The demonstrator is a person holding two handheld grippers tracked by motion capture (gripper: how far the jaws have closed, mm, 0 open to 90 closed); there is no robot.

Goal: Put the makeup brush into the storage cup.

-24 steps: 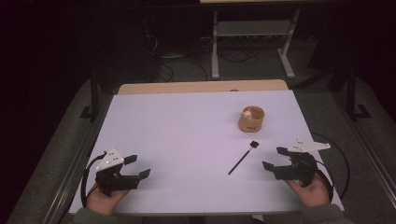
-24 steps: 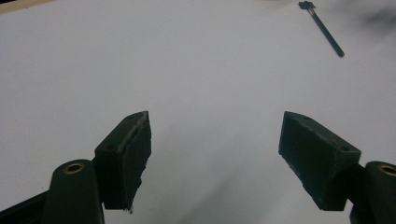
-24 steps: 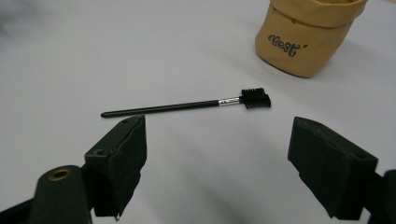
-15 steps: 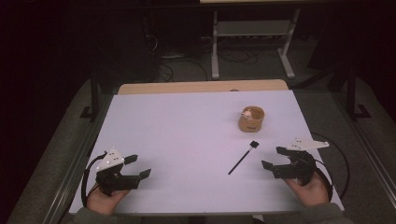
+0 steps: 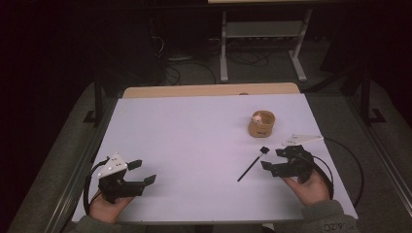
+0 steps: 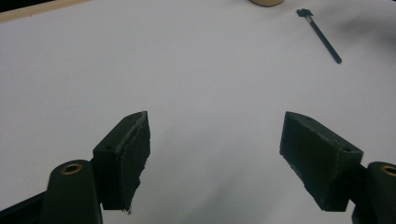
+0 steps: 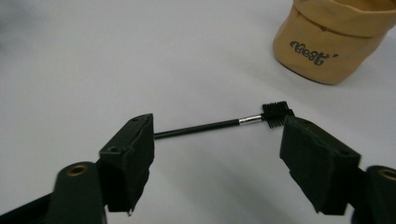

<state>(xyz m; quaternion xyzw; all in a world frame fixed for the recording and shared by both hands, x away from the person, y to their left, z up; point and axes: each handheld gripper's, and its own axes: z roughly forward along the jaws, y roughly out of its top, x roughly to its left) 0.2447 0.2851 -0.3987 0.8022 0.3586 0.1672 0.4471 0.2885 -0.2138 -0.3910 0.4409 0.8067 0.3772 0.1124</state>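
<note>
Right gripper view: tan pouch [image 7: 334, 39] reads "Best"

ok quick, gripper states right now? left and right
Left gripper: open, nothing between the jaws, over bare table.
Right gripper: open, holding nothing; the small black brush lies just beyond the jaws.

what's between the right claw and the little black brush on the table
Nothing: in the high view, bare white table separates the open right claw from the brush, which lies just beyond its tips.
</note>
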